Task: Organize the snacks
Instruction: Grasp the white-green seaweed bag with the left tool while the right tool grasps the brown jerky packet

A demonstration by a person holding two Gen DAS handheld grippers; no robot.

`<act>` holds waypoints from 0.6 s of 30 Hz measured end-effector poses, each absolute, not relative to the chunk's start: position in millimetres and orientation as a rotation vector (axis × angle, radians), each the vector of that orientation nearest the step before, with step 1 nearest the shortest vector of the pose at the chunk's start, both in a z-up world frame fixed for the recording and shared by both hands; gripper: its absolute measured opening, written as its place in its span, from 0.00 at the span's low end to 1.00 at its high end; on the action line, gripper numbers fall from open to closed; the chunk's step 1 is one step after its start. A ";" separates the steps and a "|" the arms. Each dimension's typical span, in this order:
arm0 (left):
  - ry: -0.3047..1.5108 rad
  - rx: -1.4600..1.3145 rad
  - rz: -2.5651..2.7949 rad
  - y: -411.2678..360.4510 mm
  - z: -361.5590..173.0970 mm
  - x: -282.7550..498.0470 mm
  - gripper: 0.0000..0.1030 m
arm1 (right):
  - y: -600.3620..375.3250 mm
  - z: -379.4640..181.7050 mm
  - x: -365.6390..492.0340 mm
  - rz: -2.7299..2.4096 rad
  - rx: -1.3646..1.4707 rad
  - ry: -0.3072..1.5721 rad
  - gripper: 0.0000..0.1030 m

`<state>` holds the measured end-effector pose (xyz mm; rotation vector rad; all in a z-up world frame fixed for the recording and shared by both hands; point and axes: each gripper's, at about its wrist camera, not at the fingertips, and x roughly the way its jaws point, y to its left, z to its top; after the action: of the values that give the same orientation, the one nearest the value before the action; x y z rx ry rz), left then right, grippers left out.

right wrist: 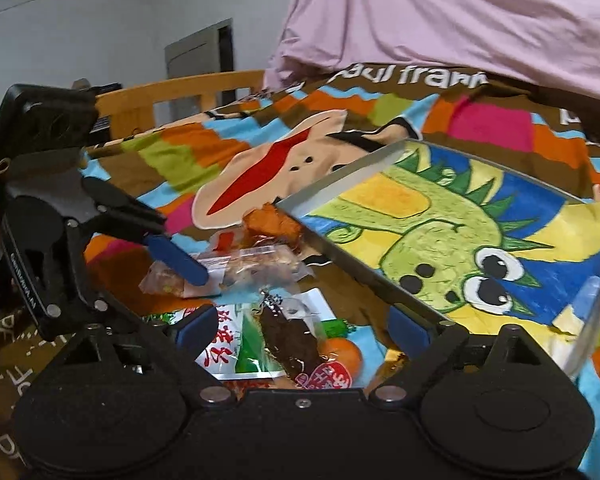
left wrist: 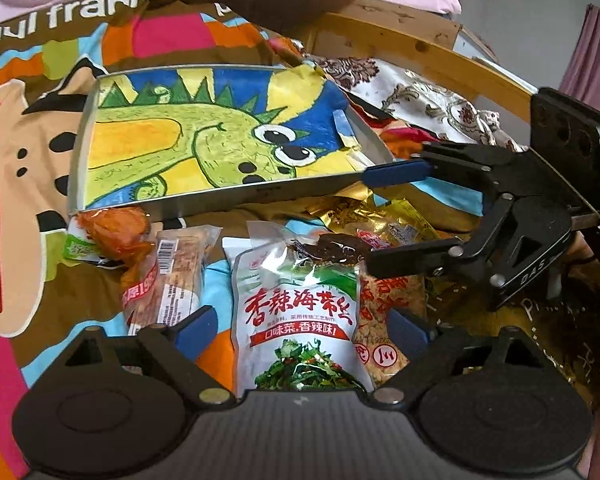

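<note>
The metal tray (left wrist: 228,196) with the dinosaur drawing sits on the bedspread (left wrist: 28,152), and the snack packets, the seaweed bag (left wrist: 300,320) among them, lie loose just outside its near wall. Both the left gripper (left wrist: 300,332) and the right gripper (right wrist: 300,330) are spread wide and hold nothing, so a careless grab risks pinching two overlapping packets together or sliding the slick bag across the soft cloth.

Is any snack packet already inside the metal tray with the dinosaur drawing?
No. The metal tray holds only the dinosaur drawing; the snack packets lie outside it.

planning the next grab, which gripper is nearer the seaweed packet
Left. The left gripper has its open jaws either side of the seaweed packet; the right gripper hovers beyond it by the tray.
</note>
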<state>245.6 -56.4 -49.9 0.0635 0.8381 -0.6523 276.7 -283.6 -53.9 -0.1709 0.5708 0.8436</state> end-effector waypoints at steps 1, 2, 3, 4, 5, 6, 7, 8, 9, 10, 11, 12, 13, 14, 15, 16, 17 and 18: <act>0.844 0.067 -0.656 -57.0 -50.6 247.6 0.91 | -283.5 -55.7 277.8 0.848 -0.169 0.578 0.87; 0.846 0.069 -0.659 -57.5 -50.9 248.2 0.90 | -282.9 -57.7 280.0 0.852 -0.171 0.586 0.85; 0.848 0.072 -0.662 -57.9 -51.3 249.3 0.90 | -282.4 -59.8 281.4 0.856 -0.174 0.595 0.82; 0.851 0.074 -0.665 -58.4 -51.7 250.4 0.90 | -281.9 -61.7 281.7 0.860 -0.179 0.604 0.80; 0.856 0.072 -0.669 -58.4 -52.4 251.6 0.89 | -280.9 -63.7 280.8 0.863 -0.186 0.611 0.78; 0.862 0.070 -0.672 -58.8 -53.2 252.8 0.89 | -279.8 -65.4 280.2 0.873 -0.198 0.618 0.77; 0.867 0.067 -0.676 -58.8 -54.0 253.6 0.88 | -278.4 -67.1 279.5 0.879 -0.209 0.622 0.75; 0.874 0.064 -0.680 -59.0 -55.0 254.0 0.88 | -277.3 -68.7 279.4 0.881 -0.220 0.630 0.73; 0.882 0.063 -0.685 -59.6 -56.3 254.6 0.88 | -277.7 -69.5 279.6 0.884 -0.214 0.633 0.70; 0.890 0.065 -0.691 -60.0 -57.5 255.0 0.88 | -278.5 -69.6 280.1 0.887 -0.202 0.636 0.69; 0.893 0.071 -0.696 -60.8 -58.6 254.7 0.88 | -279.4 -69.5 280.8 0.890 -0.191 0.639 0.63; 0.895 0.077 -0.696 -62.0 -59.3 254.6 0.86 | -280.3 -69.3 281.5 0.888 -0.181 0.643 0.60; 0.897 0.083 -0.692 -62.9 -60.0 254.6 0.80 | -281.1 -69.3 281.8 0.882 -0.174 0.645 0.59; 0.901 0.089 -0.684 -64.4 -60.5 254.4 0.79 | -281.7 -69.7 282.1 0.876 -0.169 0.649 0.56; 0.898 0.096 -0.675 -65.2 -60.5 254.4 0.76 | -282.0 -69.9 282.0 0.874 -0.163 0.651 0.55; 0.896 0.099 -0.670 -65.0 -60.3 254.6 0.73 | -282.3 -70.1 281.5 0.873 -0.161 0.652 0.55; 0.897 0.099 -0.661 -64.7 -59.9 254.9 0.71 | -282.3 -70.5 280.8 0.871 -0.158 0.655 0.54; 0.900 0.095 -0.650 -63.8 -59.6 255.5 0.67 | -282.0 -70.9 280.4 0.868 -0.153 0.663 0.53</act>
<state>255.5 -63.8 -59.6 0.0946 0.8999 -0.6498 280.4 -282.0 -70.9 -0.1528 0.6628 0.8681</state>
